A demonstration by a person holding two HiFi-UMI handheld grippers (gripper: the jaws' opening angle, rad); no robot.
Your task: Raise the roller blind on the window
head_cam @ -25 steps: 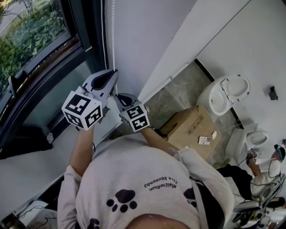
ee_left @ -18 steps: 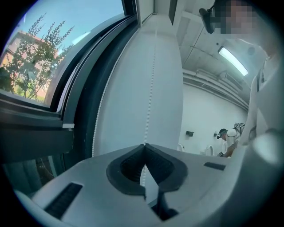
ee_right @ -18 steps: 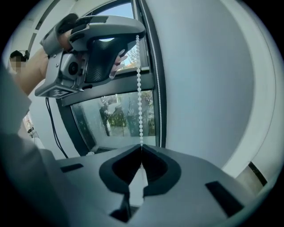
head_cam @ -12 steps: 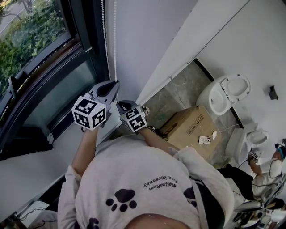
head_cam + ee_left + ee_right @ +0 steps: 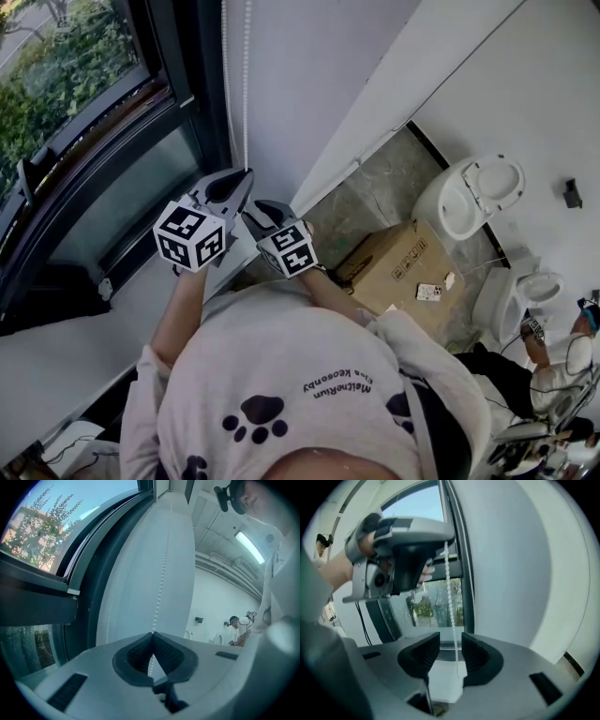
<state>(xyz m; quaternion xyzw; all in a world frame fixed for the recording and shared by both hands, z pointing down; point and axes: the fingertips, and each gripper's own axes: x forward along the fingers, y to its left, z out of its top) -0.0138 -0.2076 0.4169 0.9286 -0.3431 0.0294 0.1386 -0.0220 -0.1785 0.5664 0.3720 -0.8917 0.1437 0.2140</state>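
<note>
I can read one print, upside down, on the shirt [image 5: 337, 386]: roughly "MeltheRun", with a smaller line beside it that I can't make out. The box [image 5: 398, 267] markings are too small.

Bare wall [image 5: 319, 84] right of bead chain [image 5: 247, 84], window frame [image 5: 192, 75] close left

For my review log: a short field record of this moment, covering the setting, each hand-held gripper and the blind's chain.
setting: person at a window, seen from above
left hand-held gripper: jaws together, pinching the bead chain
right hand-held gripper: jaws apart, have just been opening; the chain hangs between them, pads not pressing it
relation: right gripper lower on the same strand that hangs from the left gripper's jaws
on the floor: cardboard box
</note>
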